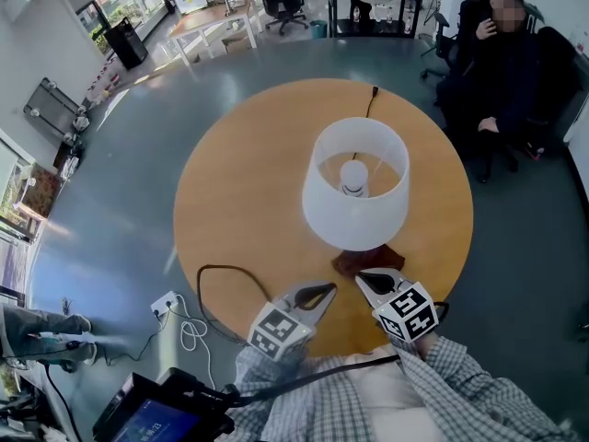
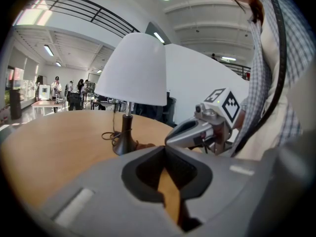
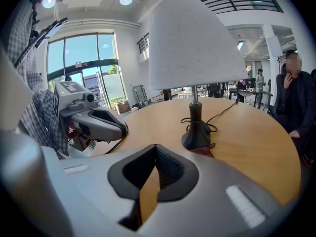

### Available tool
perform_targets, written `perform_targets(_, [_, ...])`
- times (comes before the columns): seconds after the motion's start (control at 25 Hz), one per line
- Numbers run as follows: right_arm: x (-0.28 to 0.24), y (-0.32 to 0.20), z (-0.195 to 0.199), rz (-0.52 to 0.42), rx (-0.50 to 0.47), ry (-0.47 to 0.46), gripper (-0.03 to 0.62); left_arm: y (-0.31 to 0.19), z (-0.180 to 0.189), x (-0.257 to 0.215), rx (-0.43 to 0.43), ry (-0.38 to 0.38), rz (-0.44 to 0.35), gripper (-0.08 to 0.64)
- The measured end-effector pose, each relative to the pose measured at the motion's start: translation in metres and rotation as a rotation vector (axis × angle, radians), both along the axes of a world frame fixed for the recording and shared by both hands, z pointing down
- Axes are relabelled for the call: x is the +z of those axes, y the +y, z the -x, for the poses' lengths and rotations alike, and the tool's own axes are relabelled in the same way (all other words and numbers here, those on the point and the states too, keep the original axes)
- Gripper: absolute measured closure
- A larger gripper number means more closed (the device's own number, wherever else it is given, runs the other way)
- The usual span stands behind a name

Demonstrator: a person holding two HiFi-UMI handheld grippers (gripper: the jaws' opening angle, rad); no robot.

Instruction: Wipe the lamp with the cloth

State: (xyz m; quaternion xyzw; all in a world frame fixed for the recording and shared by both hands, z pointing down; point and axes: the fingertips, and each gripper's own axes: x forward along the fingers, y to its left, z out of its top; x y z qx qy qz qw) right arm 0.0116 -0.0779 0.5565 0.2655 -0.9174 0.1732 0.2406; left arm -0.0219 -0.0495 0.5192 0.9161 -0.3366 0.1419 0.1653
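Round table, 1 lamp, 1 red cloth at base, L claw & R claw closed, empty

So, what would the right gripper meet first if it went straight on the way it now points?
Most likely the dark red cloth at the lamp base, just ahead of the right gripper; it tilts down, so possibly the table first.

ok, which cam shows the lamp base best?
Right gripper view: the dark lamp base and its stem stand close, well lit and unobstructed. The left gripper view shows the base too, but smaller and in shadow. In the head view the shade mostly hides it from above.
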Motion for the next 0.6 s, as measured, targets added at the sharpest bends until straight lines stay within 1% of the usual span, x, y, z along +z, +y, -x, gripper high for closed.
perform_targets(0.12, [0.004, 0.0, 0.0, 0.004, -0.001, 0.004, 0.588, 0.002, 0.001, 0.008, 0.006, -0.002, 0.009, 0.555])
perform_targets(0.28, [0.007, 0.001, 0.0, 0.006, -0.003, 0.013, 0.588, 0.0, 0.0, 0.008, 0.006, -0.009, 0.002, 0.555])
perform_targets(0.4, [0.006, 0.002, 0.001, 0.007, -0.008, 0.019, 0.588, 0.004, -0.004, 0.01, 0.02, -0.003, 0.013, 0.555])
perform_targets(0.6, [0.01, 0.003, 0.002, 0.002, -0.015, 0.015, 0.588, 0.005, -0.006, 0.015, 0.027, -0.001, 0.002, 0.555])
